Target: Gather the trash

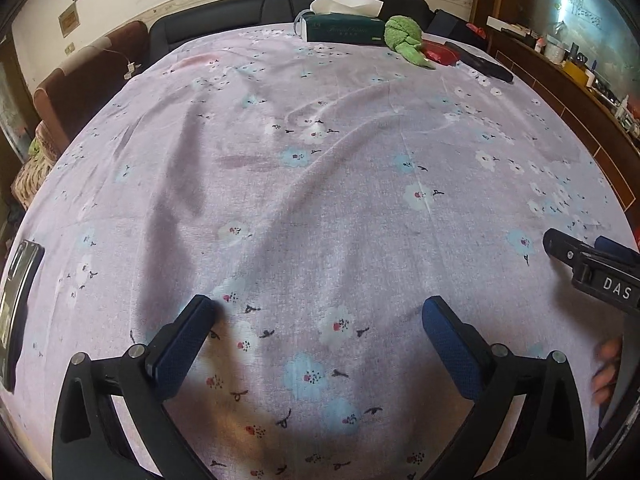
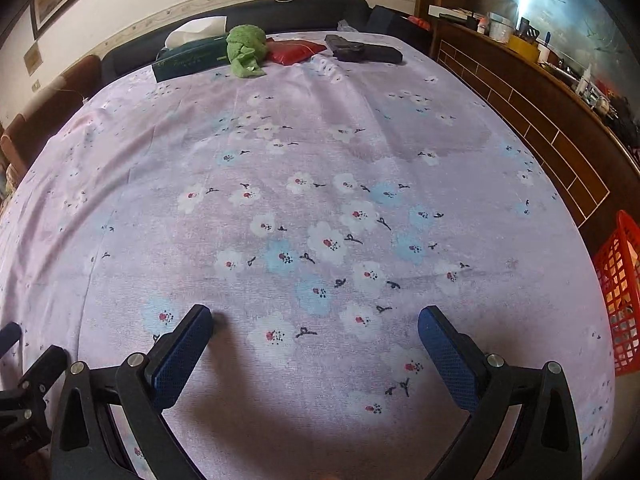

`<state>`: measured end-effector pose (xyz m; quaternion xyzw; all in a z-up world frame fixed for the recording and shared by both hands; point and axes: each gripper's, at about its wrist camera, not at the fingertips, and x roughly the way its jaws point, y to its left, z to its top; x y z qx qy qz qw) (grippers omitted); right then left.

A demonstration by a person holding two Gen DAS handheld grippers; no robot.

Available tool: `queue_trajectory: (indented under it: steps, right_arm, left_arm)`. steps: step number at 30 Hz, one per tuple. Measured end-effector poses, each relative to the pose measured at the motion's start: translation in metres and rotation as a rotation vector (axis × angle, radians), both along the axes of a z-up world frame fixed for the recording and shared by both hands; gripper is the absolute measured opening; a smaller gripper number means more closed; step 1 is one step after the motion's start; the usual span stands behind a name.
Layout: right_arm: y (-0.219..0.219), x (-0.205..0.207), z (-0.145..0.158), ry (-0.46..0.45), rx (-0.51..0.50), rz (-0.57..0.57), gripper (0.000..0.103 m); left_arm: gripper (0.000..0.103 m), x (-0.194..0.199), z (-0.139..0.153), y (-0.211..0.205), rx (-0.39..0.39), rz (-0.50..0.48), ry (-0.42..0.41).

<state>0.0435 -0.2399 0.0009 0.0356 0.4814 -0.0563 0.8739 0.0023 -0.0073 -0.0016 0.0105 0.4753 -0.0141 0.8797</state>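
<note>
My left gripper is open and empty, low over the pink flowered tablecloth. My right gripper is open and empty over the same cloth. The right gripper also shows at the right edge of the left wrist view, and part of the left gripper shows at the lower left of the right wrist view. At the far side lie a crumpled green cloth, a red packet and a dark flat object. No loose trash shows near either gripper.
A green tissue box stands at the far edge. A red mesh basket stands off the table's right side. A phone lies at the left edge. A dark sofa and a wooden counter border the table.
</note>
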Motion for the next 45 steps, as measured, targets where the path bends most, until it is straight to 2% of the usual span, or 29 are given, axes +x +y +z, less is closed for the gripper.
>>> queue_trajectory:
  steps: [45]
  right_arm:
    - [0.0000, 0.0003, -0.0007, 0.001, -0.001, 0.000, 0.103]
  left_arm:
    - [0.103, 0.0008, -0.0005, 0.0000, -0.001, 0.016, -0.014]
